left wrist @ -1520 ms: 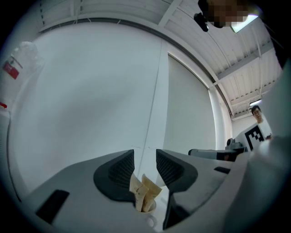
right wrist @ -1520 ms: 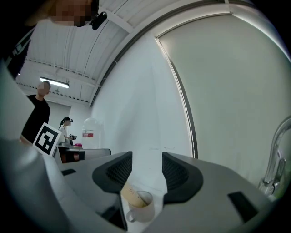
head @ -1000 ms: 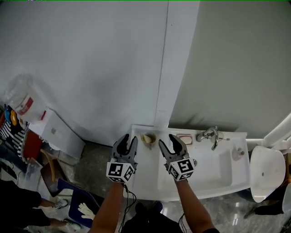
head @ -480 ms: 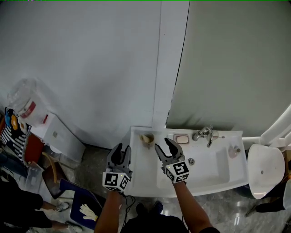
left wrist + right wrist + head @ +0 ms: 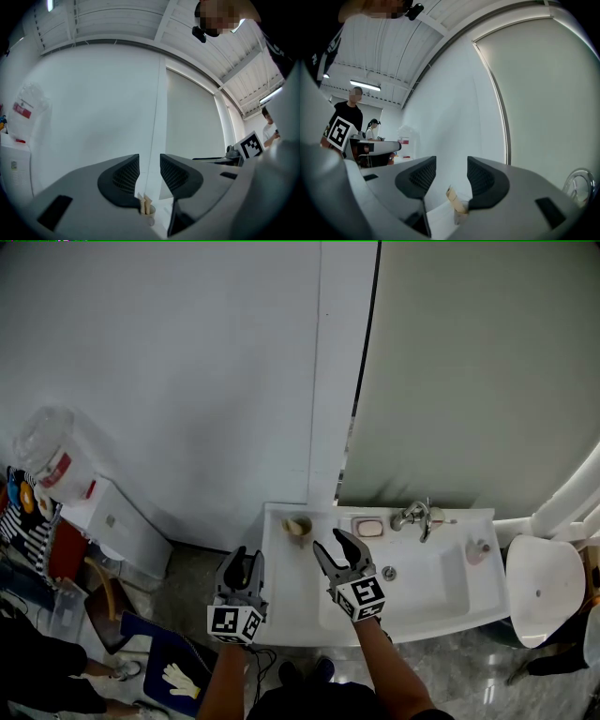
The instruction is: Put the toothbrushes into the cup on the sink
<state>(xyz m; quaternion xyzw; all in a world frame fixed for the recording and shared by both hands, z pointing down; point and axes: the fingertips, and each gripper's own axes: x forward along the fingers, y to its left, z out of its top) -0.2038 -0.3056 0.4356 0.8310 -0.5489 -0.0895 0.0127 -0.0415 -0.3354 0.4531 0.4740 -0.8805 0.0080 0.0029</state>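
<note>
The left gripper hangs off the front-left corner of the sink and the right gripper over its near ledge, both with jaws apart and nothing between them. Each points at the cup on the back-left ledge, well apart from both. The pale toothbrushes already lean inside it, so the work looks done and neither tool needs to carry anything.
</note>
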